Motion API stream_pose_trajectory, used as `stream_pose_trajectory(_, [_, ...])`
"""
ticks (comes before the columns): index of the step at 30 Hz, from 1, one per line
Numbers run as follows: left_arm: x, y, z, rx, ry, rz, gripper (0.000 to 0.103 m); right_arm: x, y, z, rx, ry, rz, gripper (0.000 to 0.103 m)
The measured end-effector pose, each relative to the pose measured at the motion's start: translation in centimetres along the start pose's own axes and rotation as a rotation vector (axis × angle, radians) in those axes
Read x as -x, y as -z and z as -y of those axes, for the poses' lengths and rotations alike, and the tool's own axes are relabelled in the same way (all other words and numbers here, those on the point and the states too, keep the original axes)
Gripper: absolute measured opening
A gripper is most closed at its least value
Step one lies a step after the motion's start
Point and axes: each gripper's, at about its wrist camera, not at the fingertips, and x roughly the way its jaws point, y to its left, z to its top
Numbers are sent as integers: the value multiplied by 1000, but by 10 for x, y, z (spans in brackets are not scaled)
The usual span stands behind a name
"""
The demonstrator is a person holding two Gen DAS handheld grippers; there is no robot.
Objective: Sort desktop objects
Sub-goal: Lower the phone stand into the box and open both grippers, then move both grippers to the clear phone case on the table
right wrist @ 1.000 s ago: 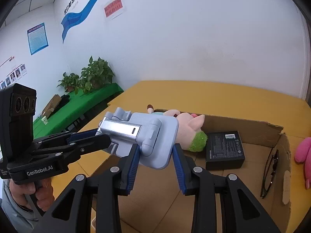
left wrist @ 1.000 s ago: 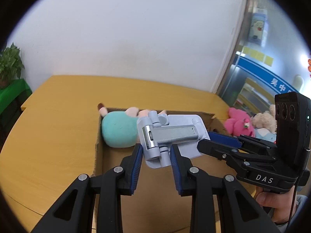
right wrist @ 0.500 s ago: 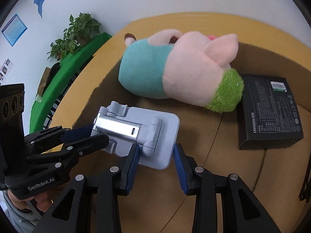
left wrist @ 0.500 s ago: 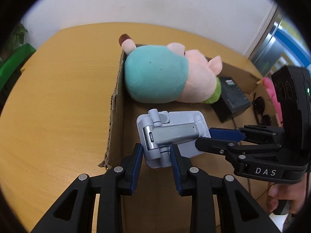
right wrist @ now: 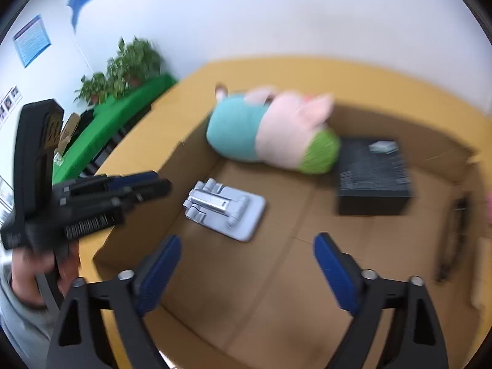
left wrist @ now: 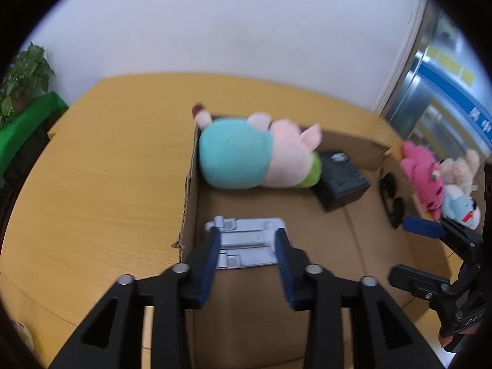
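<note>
A grey folding phone stand (left wrist: pixel 247 243) (right wrist: pixel 225 212) lies flat on the floor of the cardboard box (left wrist: pixel 353 243) (right wrist: pixel 276 276), near its left wall. My left gripper (left wrist: pixel 247 258) is open above it, jaws apart on either side, not touching. It also shows in the right wrist view (right wrist: pixel 138 184), held at the box's left wall. My right gripper (right wrist: pixel 247 264) is open and empty, pulled back over the box's near part; it shows in the left wrist view (left wrist: pixel 430 246) at the right.
In the box lie a teal and pink plush pig (left wrist: pixel 255 153) (right wrist: pixel 273 132), a black box (left wrist: pixel 341 180) (right wrist: pixel 373 175) and dark glasses (left wrist: pixel 392 196) (right wrist: pixel 455 227). Pink and beige plush toys (left wrist: pixel 430 178) lie outside on the yellow table (left wrist: pixel 107 169).
Both grippers have let go of the phone stand and opened. The stand now lies on the box floor. Both grippers have pulled back from it; the right one has moved away to the right.
</note>
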Motion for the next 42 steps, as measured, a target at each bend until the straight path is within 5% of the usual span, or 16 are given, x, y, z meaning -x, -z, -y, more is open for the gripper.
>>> stream_pose_trajectory(2, [22,10,13,-20,14,79,66,28,18,3,3,51,59,103])
stream_pose_trajectory(6, [54,40,47,-82,-36,223,69,64,62,27,-114,115,136,103])
stream_pose_trajectory(14, [73,75,101,-89,-31,290,76,119,115,49,-206,266,254,103])
stream_pose_trajectory(16, [74,81,108,-89,14,285,56,139,123,44,-173,289,308,102])
stream_pose_trajectory(17, [72,83,113,-100,62,259,6,147,125,41,-157,288,325,102])
stream_pose_trajectory(20, [72,91,126,-114,101,212,5,163,132,33,-111,238,335,80])
stream_pose_trajectory(22, [76,95,129,-110,95,223,5,166,135,31,-109,191,336,78])
stream_pose_trajectory(23, [81,95,128,-102,101,225,9,167,138,30,-110,189,339,80])
stream_pose_trajectory(25, [85,96,122,-92,101,223,33,165,142,28,-112,172,335,83])
stream_pose_trajectory(26, [89,98,117,-87,89,225,57,162,144,27,-115,151,325,87])
stream_pose_trajectory(27, [90,100,111,-84,78,227,71,159,146,26,-118,140,318,91])
stream_pose_trajectory(33, [90,125,71,-95,63,145,72,117,152,5,-99,55,210,102])
stream_pose_trajectory(42, [41,159,7,4,158,-59,72,25,162,-40,-72,-168,-23,103])
